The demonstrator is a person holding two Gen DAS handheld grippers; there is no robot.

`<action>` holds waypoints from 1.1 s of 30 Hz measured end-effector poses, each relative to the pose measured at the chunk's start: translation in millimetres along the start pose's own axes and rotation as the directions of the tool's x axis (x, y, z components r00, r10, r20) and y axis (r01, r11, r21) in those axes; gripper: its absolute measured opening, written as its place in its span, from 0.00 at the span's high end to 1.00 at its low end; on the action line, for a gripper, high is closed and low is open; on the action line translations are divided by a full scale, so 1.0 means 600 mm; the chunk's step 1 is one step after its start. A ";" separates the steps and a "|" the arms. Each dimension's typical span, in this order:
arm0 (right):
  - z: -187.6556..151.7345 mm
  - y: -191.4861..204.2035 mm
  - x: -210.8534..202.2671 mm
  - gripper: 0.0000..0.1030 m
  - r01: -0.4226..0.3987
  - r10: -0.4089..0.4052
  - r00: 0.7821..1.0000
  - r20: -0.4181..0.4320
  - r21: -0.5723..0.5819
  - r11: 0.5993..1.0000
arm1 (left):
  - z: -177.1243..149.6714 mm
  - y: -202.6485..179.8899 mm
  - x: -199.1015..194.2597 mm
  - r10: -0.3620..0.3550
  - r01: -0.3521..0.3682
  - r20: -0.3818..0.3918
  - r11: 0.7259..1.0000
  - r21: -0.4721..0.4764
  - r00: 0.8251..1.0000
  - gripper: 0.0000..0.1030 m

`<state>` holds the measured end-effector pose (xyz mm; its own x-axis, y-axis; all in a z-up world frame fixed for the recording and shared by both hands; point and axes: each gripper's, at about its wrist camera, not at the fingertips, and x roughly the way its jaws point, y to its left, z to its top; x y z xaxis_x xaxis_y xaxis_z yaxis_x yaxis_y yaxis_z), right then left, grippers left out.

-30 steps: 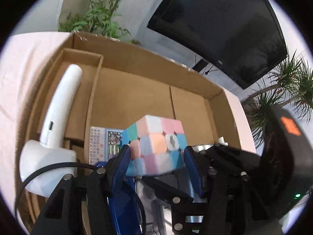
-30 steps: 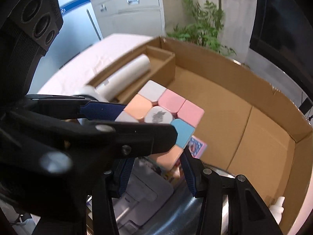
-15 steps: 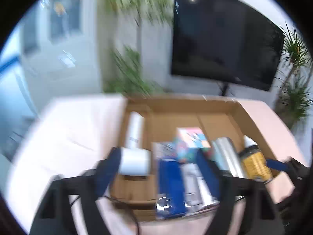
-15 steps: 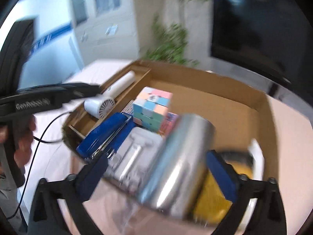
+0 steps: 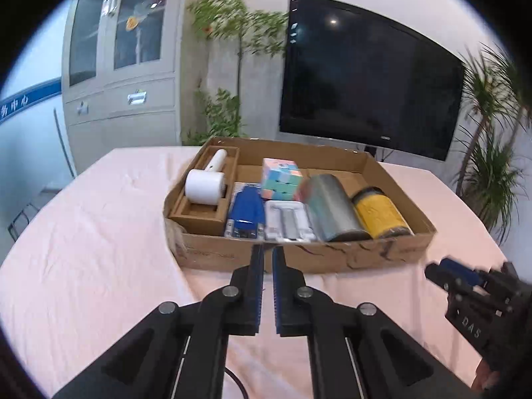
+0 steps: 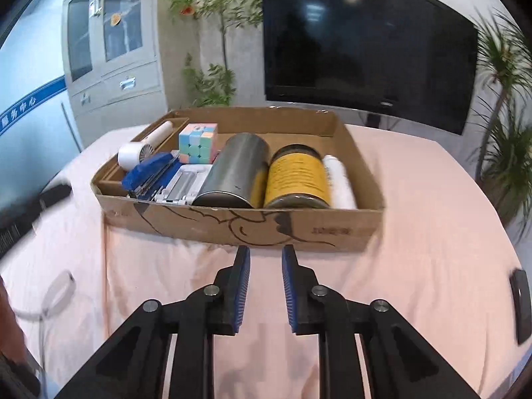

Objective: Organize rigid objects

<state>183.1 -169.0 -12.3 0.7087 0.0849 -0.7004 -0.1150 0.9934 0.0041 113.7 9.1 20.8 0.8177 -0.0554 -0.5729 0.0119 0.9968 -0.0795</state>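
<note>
A pastel puzzle cube rests inside the cardboard box, behind a blue stapler and a white plastic tray. A white handheld fan, a steel cylinder, a yellow-labelled jar and a white bottle also lie in the box. My left gripper hovers before the box's front wall, jaws closing to a sliver with nothing between them. My right gripper is likewise in front of the box, closing on nothing.
The box sits on a round table under a pink cloth. A dark flat device lies at the table's right edge and a cable loop at the left. A television, plants and a cabinet stand behind.
Both grippers let go of the cube, which now sits in the box. They pulled back out of the box to its front and their jaws came together.
</note>
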 end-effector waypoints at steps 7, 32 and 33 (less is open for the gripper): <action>-0.015 0.000 -0.074 0.00 0.060 -0.059 0.991 0.120 -0.006 0.998 | 0.003 -0.025 -0.044 0.054 -0.056 0.093 0.998 0.017 0.994 0.01; -0.018 0.016 -0.046 0.00 0.044 -0.042 0.997 0.067 -0.025 0.999 | -0.010 -0.027 -0.006 0.044 -0.044 0.014 0.999 0.019 0.999 0.01; -0.018 0.016 -0.045 0.00 0.038 -0.036 0.997 0.065 -0.025 0.999 | -0.010 -0.026 -0.005 0.046 -0.046 0.012 0.999 0.017 0.999 0.01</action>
<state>155.6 -162.8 -1.0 0.7559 0.0535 -0.6525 -0.1053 0.9936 -0.0406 107.5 -7.0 18.8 0.8245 -0.0092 -0.5658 -0.0160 0.9991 -0.0395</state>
